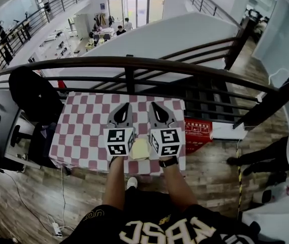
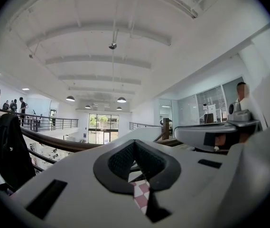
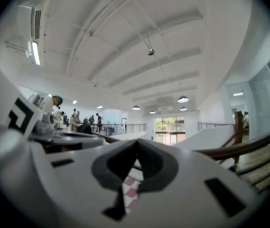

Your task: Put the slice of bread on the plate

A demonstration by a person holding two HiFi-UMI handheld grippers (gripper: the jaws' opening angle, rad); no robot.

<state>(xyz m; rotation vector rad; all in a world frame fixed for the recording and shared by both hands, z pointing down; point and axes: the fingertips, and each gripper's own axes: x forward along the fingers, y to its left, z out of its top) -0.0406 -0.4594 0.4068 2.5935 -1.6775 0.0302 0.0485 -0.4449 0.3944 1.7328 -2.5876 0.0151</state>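
Note:
In the head view I hold both grippers level, side by side, above a table with a red and white checked cloth. The left gripper and right gripper point away from me toward the railing. Both are shut with nothing between the jaws. A pale yellow flat piece, seemingly the bread slice, shows on the cloth between the two marker cubes, partly hidden by them. No plate is in sight. The left gripper in its own view and the right gripper in its own view show jaws meeting at the tips, with the checked cloth below.
A dark metal railing runs just beyond the table, with an open atrium below it. A black chair stands at the table's left. A red sign sits at the table's right. A person's legs stand on the wooden floor to the right.

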